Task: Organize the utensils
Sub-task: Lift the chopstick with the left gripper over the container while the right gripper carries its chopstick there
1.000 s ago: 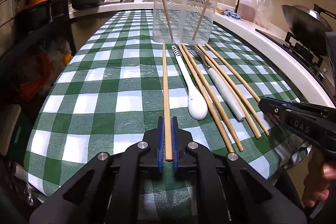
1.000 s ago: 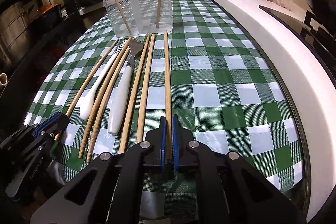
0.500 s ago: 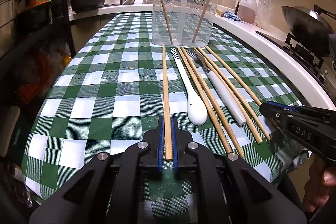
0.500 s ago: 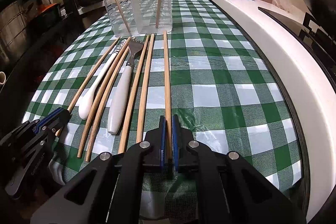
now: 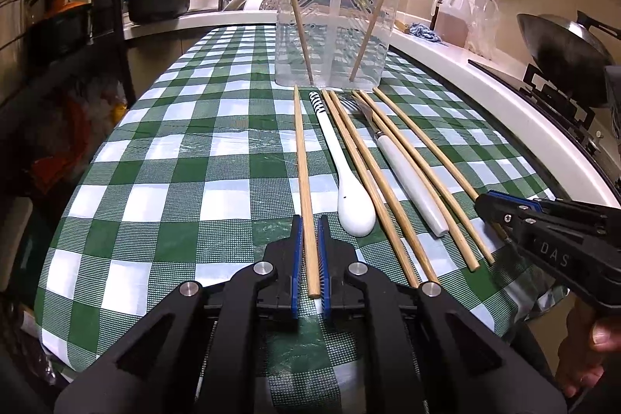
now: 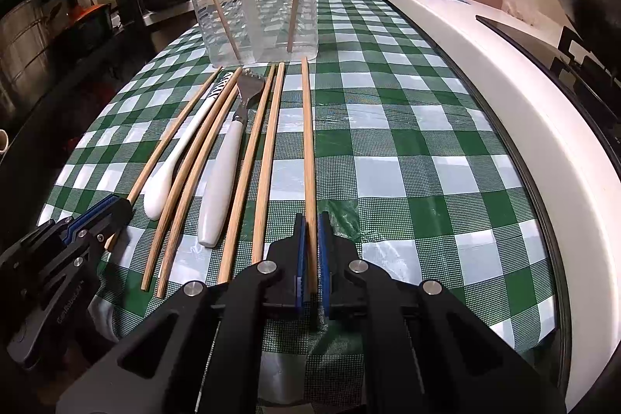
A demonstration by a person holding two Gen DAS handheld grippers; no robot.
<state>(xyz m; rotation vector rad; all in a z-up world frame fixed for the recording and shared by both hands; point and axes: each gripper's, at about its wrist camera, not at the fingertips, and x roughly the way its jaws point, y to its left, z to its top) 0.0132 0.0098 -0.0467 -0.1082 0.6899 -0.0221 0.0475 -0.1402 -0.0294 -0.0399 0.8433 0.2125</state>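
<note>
The left gripper was clamped on the leftmost chopstick, low and central in its view; the right gripper pinched the rightmost chopstick likewise. Gripped at the very end (little purchase), either might pivot and miss the clear container at upper centre.

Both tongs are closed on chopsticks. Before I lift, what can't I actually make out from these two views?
- Right wrist view: the rightmost chopstick's near end, buried in the right tongs.
- Left wrist view: whether the leftmost chopstick, in the left tongs, touches the tablecloth; the angle hides any gap.
- Both views: the clear bin's inner compartments, lost in glare.
</note>
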